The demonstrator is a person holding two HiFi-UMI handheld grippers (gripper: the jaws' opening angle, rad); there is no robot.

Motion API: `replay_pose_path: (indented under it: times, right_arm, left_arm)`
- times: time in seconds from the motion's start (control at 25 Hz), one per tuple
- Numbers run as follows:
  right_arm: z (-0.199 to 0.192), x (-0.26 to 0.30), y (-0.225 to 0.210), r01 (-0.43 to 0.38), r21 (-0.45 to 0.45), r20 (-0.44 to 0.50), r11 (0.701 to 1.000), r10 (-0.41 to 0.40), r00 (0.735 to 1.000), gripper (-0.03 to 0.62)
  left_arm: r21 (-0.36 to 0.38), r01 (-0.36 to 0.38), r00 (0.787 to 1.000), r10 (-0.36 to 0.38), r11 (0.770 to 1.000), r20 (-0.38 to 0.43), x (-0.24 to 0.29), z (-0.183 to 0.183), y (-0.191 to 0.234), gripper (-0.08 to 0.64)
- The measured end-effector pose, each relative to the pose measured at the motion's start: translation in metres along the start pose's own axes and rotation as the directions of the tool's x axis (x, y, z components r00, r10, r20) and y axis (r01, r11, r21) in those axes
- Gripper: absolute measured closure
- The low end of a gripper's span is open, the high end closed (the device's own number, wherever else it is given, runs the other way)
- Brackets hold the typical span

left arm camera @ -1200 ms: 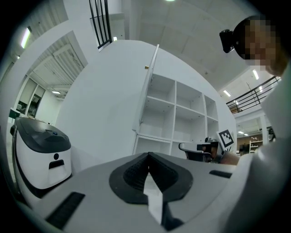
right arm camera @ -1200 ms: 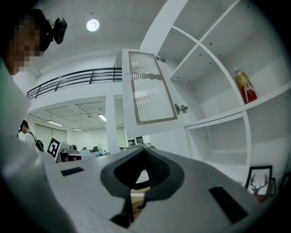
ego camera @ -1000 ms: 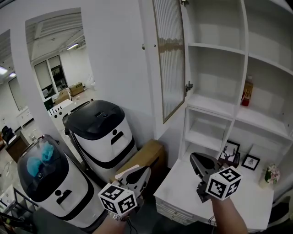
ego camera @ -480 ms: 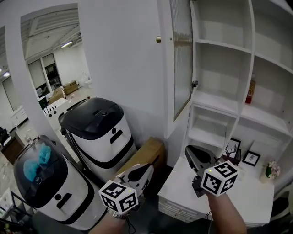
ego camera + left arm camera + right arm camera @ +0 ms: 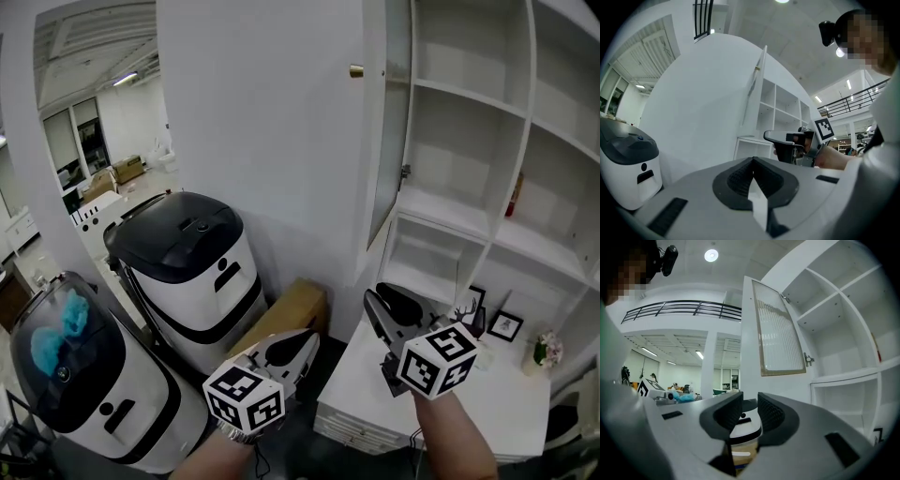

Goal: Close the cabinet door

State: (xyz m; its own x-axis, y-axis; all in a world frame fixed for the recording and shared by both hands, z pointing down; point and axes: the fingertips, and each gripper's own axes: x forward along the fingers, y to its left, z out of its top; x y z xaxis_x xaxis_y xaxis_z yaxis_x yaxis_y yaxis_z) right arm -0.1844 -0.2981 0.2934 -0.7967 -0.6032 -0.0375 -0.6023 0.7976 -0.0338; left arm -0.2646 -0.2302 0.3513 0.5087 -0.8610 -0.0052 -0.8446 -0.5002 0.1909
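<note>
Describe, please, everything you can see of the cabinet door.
The cabinet door is tall and white-framed, with a ribbed frosted pane edged in tan trim. A small brass-coloured knob sits near its free edge, and a metal hinge joins it to the shelf unit. It stands open and upright; nothing touches it.

Your left tongs (image 5: 307, 340) are pale grey shells with black ribbed pads set inside. Your right tongs (image 5: 373, 298) are built the same, and they have just been opening, with nothing between the pads. Narrow black slots mark the top of each shell. Each pair carries a white cube printed with black square markers: the left cube (image 5: 244, 401) and the right cube (image 5: 437, 360). A thin dark cable (image 5: 259, 461) hangs below your left wrist. You wear a white top (image 5: 885, 117) and a small black camera (image 5: 827, 32) on your head.
</note>
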Motion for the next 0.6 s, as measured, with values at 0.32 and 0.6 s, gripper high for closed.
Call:
replay_pose_path:
  times: [0.32,0.6]
  right_arm:
    - [0.006,0.025,0.007,0.031,-0.004,-0.004,1.0,-0.031,1.0,0.451]
    - [0.006,0.037,0.004,0.079,0.007,-0.005,0.997,-0.079,0.997,0.422]
  left_arm:
    - [-0.008,0.035,0.999,-0.035,0.999,-0.003,0.002,0.0,0.01,0.555]
    - [-0.008,0.047,0.999,-0.047,0.999,0.0,0.0,0.002,0.016,0.555]
